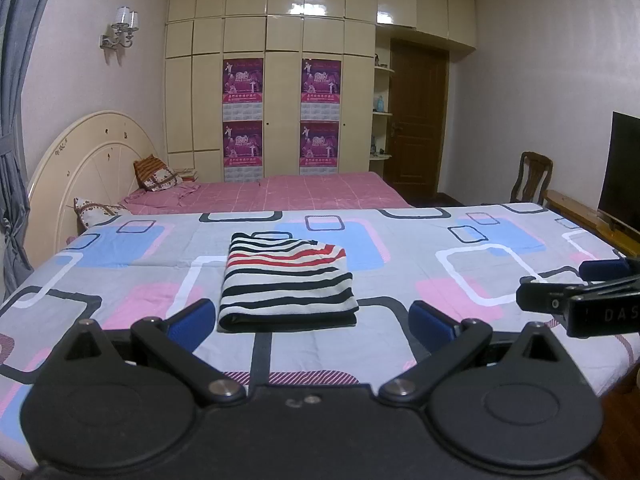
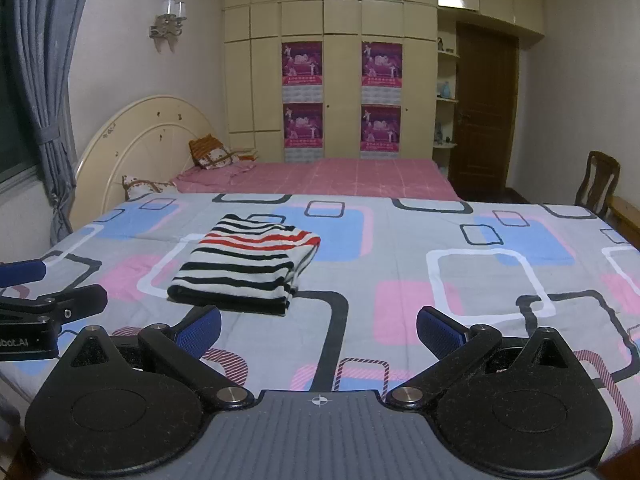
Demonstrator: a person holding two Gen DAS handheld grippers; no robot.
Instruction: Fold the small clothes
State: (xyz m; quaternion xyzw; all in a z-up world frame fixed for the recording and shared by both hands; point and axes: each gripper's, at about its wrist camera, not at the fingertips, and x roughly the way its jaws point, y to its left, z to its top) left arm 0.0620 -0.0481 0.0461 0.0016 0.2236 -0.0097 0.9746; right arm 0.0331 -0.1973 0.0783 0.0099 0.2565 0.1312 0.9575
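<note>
A small striped garment (image 1: 286,280), white with black and red stripes, lies folded into a neat rectangle on the patterned sheet (image 1: 460,280). It also shows in the right wrist view (image 2: 248,264). My left gripper (image 1: 312,320) is open and empty, just in front of the garment's near edge. My right gripper (image 2: 318,330) is open and empty, in front of the garment and to its right. The right gripper shows at the right edge of the left wrist view (image 1: 576,292), and the left one at the left edge of the right wrist view (image 2: 48,296).
The patterned sheet (image 2: 440,264) covers a wide flat surface. Behind it is a pink bed (image 1: 304,192) with pillows (image 1: 156,172) and a cream headboard (image 1: 88,164). A wooden chair (image 1: 532,176), a dark screen (image 1: 624,180) and a wardrobe (image 1: 280,92) stand beyond.
</note>
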